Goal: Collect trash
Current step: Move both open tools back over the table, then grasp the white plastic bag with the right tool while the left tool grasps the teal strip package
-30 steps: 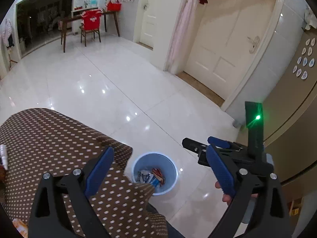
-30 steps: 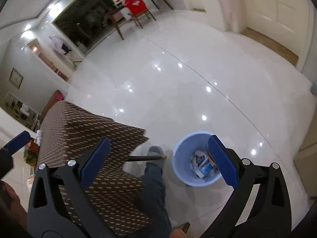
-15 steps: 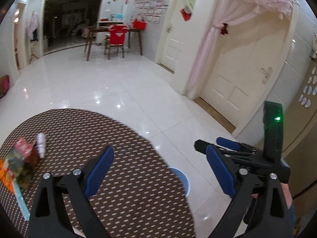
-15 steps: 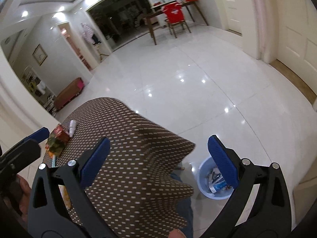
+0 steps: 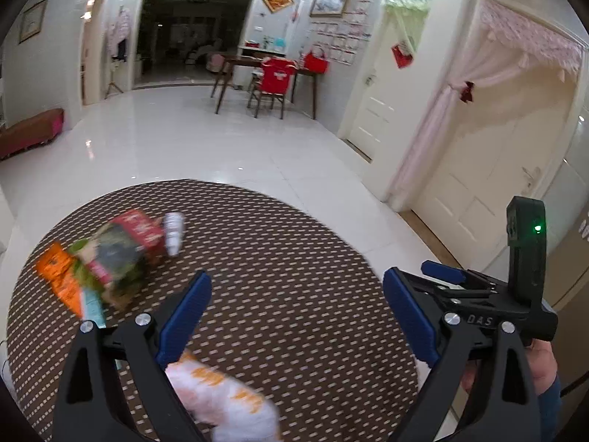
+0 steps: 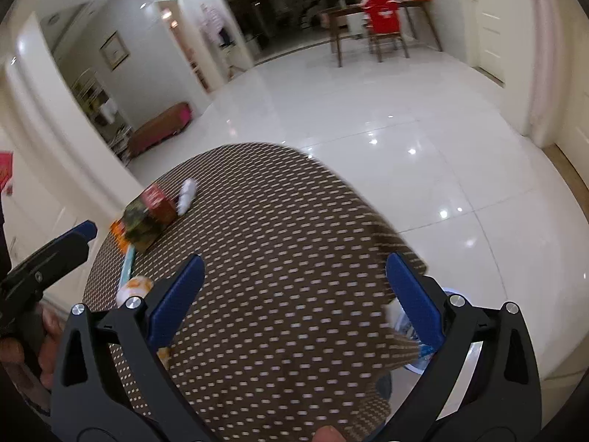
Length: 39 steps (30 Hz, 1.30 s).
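**Both tools spread wide over the round worktop**

The left tool [image 5: 296, 309] hovers released above the brown dotted worktop [image 5: 294, 258], its blue pads wide apart and gripping nothing. The right tool [image 6: 292, 287] is likewise spread and empty, level over the cloth. Trash lies blurred: a white-and-orange wrapper [image 5: 221, 394] at 6 o'clock under the left tool, a heap of packets [image 5: 106, 258] at 10 o'clock. The blue bin [image 6: 416, 346] peeks past the worktop's edge at 4 o'clock; open white floor [image 6: 368, 118] beyond.
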Each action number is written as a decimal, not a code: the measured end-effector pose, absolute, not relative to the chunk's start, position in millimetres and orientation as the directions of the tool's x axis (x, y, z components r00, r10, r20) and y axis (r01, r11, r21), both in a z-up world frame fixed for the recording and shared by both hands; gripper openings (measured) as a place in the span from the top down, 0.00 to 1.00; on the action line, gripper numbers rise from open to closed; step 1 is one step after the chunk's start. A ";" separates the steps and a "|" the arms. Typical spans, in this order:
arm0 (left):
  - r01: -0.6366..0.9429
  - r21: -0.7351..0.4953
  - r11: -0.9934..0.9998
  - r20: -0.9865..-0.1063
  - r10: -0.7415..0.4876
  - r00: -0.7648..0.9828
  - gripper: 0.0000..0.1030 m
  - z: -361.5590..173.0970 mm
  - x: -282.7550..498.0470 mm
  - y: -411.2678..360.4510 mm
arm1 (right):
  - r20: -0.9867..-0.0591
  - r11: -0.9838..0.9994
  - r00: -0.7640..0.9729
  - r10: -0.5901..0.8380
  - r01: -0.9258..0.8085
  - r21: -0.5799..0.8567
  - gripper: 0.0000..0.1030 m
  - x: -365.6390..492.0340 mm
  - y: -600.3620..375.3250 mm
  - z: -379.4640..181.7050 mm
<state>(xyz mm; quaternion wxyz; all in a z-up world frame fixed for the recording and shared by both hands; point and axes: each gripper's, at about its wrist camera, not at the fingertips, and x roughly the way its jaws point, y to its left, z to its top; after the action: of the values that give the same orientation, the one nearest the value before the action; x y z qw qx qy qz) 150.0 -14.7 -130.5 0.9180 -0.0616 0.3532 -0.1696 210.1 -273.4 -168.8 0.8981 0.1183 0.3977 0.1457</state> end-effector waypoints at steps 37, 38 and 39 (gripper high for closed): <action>-0.102 -0.040 0.994 -0.802 0.029 0.597 0.40 -234.2 179.6 134.9 | -0.753 0.781 0.378 0.539 -0.558 0.279 0.61 209.2 -104.2 -221.7; -0.100 -0.039 0.994 -0.811 0.027 0.584 0.42 -238.0 182.7 135.1 | -0.751 0.785 0.382 0.538 -0.551 0.283 0.61 210.5 -108.4 -221.7; -0.094 -0.024 0.995 -0.806 0.037 0.590 0.46 -237.4 182.9 132.7 | -0.749 0.789 0.386 0.538 -0.543 0.287 0.61 212.0 -112.3 -220.8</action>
<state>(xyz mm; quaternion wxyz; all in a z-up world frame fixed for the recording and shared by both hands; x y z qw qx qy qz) 182.9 132.7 -237.4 0.8911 -0.0319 0.4512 0.0368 212.0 -112.3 -220.8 0.8324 -0.0027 0.4490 0.3249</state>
